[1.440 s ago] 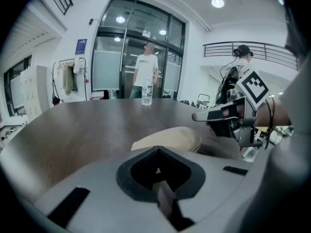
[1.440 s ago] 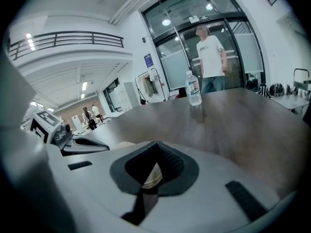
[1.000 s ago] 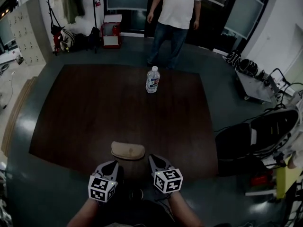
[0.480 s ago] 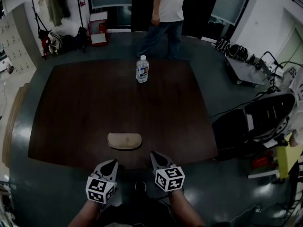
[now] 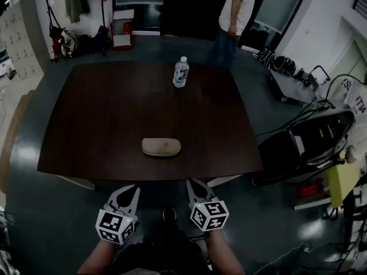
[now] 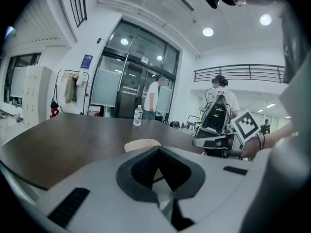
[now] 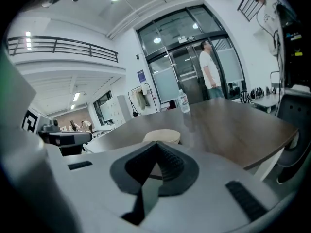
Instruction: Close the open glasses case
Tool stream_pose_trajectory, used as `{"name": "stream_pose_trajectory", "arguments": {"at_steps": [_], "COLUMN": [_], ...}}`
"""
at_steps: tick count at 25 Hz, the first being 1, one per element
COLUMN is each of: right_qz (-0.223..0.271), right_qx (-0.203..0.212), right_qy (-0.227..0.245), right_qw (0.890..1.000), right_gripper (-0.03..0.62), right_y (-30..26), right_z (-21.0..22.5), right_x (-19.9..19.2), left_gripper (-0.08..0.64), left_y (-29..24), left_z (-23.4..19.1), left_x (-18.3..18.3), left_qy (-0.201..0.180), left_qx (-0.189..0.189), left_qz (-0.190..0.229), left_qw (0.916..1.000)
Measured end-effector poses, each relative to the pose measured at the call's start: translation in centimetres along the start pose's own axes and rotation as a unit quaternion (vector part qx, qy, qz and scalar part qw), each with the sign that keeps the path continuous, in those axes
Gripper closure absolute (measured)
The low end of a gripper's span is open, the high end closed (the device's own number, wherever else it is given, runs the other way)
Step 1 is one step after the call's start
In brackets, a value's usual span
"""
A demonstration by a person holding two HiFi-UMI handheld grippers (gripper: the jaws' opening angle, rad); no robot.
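Observation:
A beige glasses case [image 5: 161, 147] lies with its lid down near the front edge of the dark brown table [image 5: 109, 107]. It also shows in the left gripper view [image 6: 142, 144] and the right gripper view [image 7: 162, 135], just beyond the jaw tips. My left gripper [image 5: 131, 189] and right gripper [image 5: 192, 183] hang side by side off the table's near edge, apart from the case. Both point toward it. Each pair of jaws meets at the tips with nothing between them [image 6: 158, 148] [image 7: 157, 144].
A clear water bottle [image 5: 180, 72] stands near the table's far edge. A person in a white shirt [image 5: 236, 13] stands beyond the far right corner. A black seat and cables [image 5: 312, 142] lie on the floor to the right. Coat racks and bags [image 5: 69, 27] stand at the back left.
Both grippers have drawn back from the table's near edge, so the case sits farther from them. The standing person has walked to the right. The case stays put on the table.

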State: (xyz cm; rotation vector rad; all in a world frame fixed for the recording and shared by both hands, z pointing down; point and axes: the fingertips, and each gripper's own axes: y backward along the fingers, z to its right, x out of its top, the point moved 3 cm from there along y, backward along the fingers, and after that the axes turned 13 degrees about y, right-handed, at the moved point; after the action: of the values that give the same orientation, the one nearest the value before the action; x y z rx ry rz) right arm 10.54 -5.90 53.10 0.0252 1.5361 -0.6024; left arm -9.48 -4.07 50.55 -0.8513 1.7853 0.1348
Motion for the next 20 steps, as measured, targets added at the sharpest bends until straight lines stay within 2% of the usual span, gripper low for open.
{"name": "stream_pose_trajectory", "arguments": {"at_steps": [13,20], "right_qz": [0.017,0.017], "right_qx": [-0.020,-0.021], "right_qy": [0.012,0.017], "right_qw": [1.000,0.999], "right_gripper": [0.604,0.604], "right_y": [11.1,15.0], "right_z": [-7.3,-10.0], "right_x": [-2.2,-4.5], "left_gripper": [0.563,0.563], "left_y": [11.2,14.6], "left_z": [2.7,3.6], "left_x": [-3.7,-6.6], "left_qy": [0.000,0.003], "left_qx": [-0.018,-0.022], "left_qz": [0.018,0.021], "left_qw": [0.9997,0.9995]}}
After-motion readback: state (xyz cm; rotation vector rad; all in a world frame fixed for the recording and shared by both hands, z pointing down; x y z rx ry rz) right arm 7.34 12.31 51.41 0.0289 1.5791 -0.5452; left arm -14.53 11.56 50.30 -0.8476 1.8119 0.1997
